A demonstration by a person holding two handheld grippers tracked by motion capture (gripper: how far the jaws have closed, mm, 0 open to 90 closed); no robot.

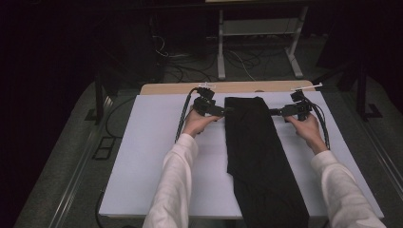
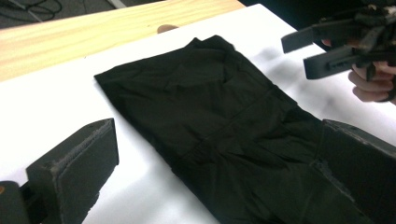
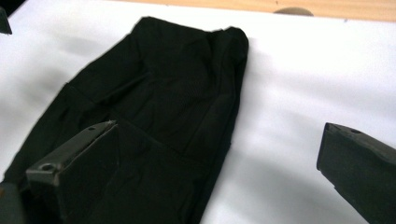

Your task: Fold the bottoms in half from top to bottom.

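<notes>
A black garment (image 1: 254, 152) lies folded into a long strip down the middle of the white board (image 1: 152, 161), and its near end hangs over the front edge. My left gripper (image 1: 228, 110) is at the strip's left edge near the far end, and my right gripper (image 1: 273, 112) is at its right edge opposite. In the left gripper view the jaws (image 2: 215, 140) stand wide open over the garment (image 2: 201, 102), with the right gripper (image 2: 296, 57) open beyond it. The right gripper (image 3: 215, 140) straddles the cloth's edge (image 3: 173, 84), open, with nothing held.
A strip of wooden tabletop (image 1: 190, 88) shows behind the board, with a round mark (image 3: 292, 10) in it. Cables (image 1: 183, 114) trail from both grippers. A white metal frame (image 1: 221, 57) and loose wires sit on the floor beyond the table.
</notes>
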